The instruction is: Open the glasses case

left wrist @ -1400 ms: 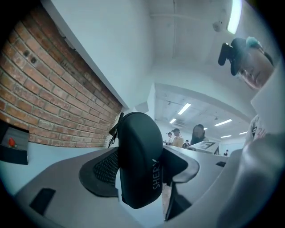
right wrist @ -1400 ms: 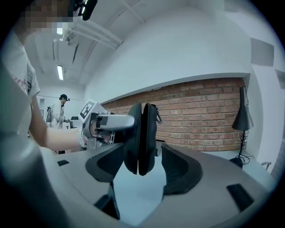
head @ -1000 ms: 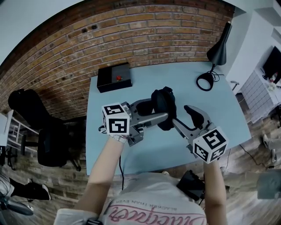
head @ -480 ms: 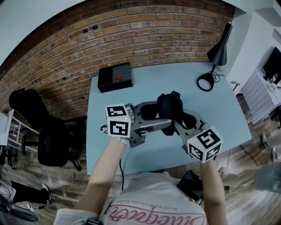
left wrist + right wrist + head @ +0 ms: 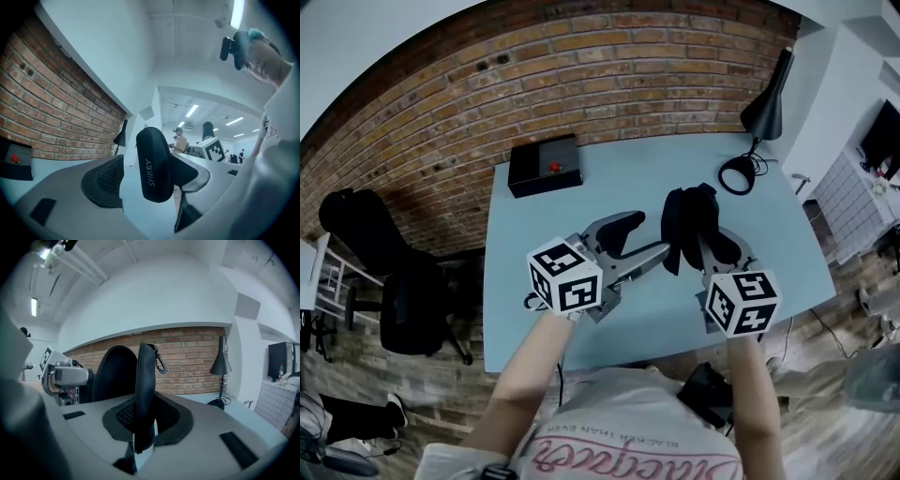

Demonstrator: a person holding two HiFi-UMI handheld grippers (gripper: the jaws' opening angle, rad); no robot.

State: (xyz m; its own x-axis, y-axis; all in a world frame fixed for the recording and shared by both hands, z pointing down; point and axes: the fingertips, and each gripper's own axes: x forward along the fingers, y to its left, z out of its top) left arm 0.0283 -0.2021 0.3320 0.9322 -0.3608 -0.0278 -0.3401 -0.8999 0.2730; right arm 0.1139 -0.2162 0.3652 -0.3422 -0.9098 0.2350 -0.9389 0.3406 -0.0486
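Right gripper: jaws clenched on zipper edge of one shell of glasses case, case upright, lifted over table, second shell swung apart, small clip at top

Left gripper: jaws spread wide, case between them, one jaw against shell, other well apart

White lettering "SHERY" on shell

Case above near-right table area, close to front edge; bare top toward black box and lamp

The glasses case is matt black, smooth-shelled, with a zip edge. The table is smooth and matt; the wall behind it, rough brick.
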